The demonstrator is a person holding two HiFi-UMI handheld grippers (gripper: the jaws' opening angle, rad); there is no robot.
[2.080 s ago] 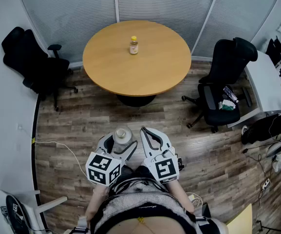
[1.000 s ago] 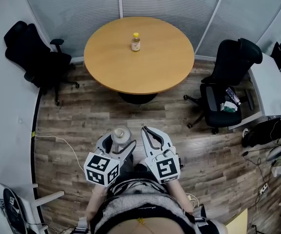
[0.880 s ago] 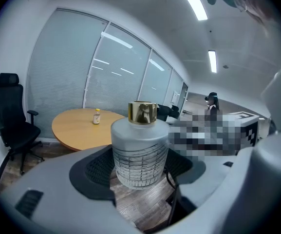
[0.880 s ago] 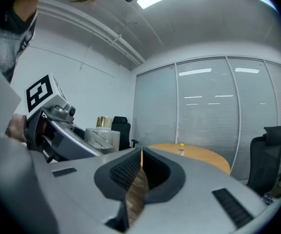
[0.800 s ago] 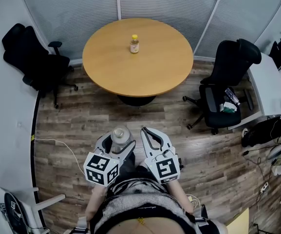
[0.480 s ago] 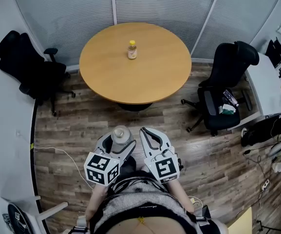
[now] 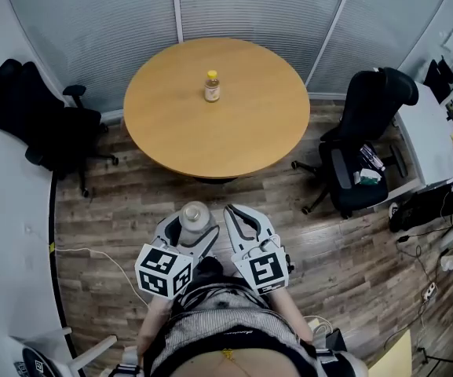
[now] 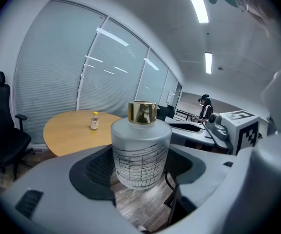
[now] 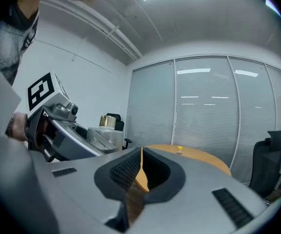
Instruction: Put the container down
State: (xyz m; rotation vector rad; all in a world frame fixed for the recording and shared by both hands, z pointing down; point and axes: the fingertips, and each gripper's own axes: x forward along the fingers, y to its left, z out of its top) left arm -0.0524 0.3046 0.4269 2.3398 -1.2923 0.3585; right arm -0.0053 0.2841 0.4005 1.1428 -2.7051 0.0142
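A frosted glass container (image 8: 140, 150) with a gold cap stands upright between the jaws of my left gripper (image 7: 188, 228), which is shut on it; in the head view the container (image 7: 194, 216) shows from above, held over the wooden floor in front of my body. My right gripper (image 7: 238, 221) is just to its right, jaws pressed together with nothing between them (image 9: 140, 172). The container (image 9: 104, 134) also appears at the left of the right gripper view. Ahead stands a round wooden table (image 7: 234, 124) with a small yellow-capped bottle (image 7: 211, 86) on it.
A black office chair (image 7: 34, 116) sits left of the table and another (image 7: 363, 140) to its right. Frosted glass partitions (image 7: 242, 6) run behind the table. A white desk (image 7: 434, 144) and cables lie at the right; a white cable (image 7: 93, 251) crosses the floor at left.
The view has shifted a little: the table now sits slightly lower and to the left. Both grippers keep the same pose, with the container still held in the left one.
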